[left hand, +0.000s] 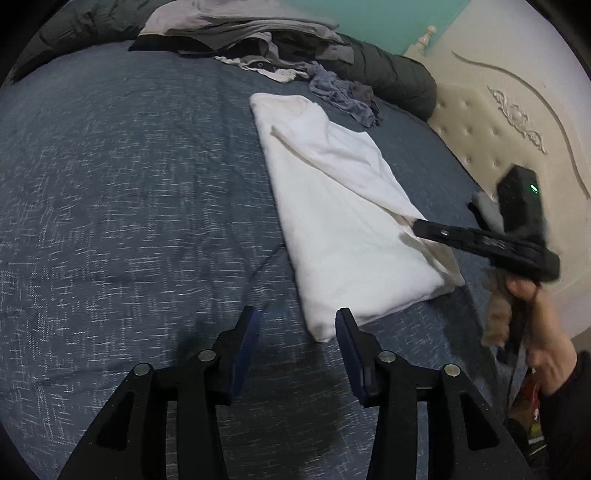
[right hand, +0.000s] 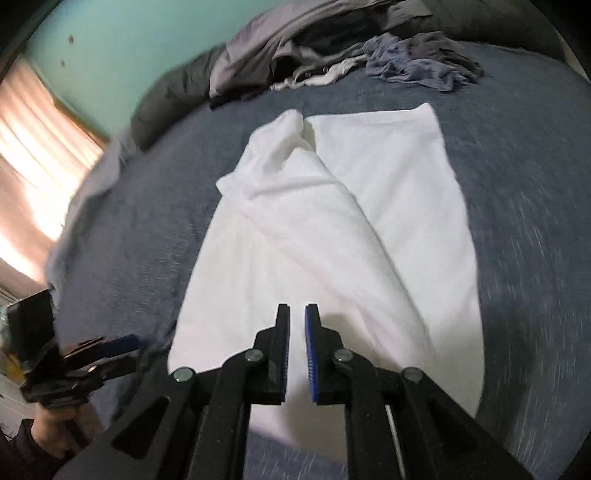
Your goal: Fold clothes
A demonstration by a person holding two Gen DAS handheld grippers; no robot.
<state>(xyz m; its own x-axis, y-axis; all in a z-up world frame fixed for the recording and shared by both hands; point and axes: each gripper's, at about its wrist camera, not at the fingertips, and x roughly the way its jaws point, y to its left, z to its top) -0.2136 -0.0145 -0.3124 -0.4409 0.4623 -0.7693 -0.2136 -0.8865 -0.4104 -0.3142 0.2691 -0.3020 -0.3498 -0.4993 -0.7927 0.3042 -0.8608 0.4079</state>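
White garment (left hand: pixel 340 206) lies folded on blue bedspread (left hand: pixel 129 184). Left gripper (left hand: pixel 299 325) jaws spread wide, empty, just short of its near corner. Right gripper (right hand: pixel 297 317) jaws nearly together over the cloth, pinching nothing.

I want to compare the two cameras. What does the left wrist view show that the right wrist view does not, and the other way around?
Only the left wrist view shows the cream headboard and the right gripper at the white garment's edge; whether it grips the cloth is unclear. Only the right wrist view shows the lit curtain and the left gripper from the side. Both show the white garment folded lengthwise on the blue bedspread, with the pile of clothes behind.
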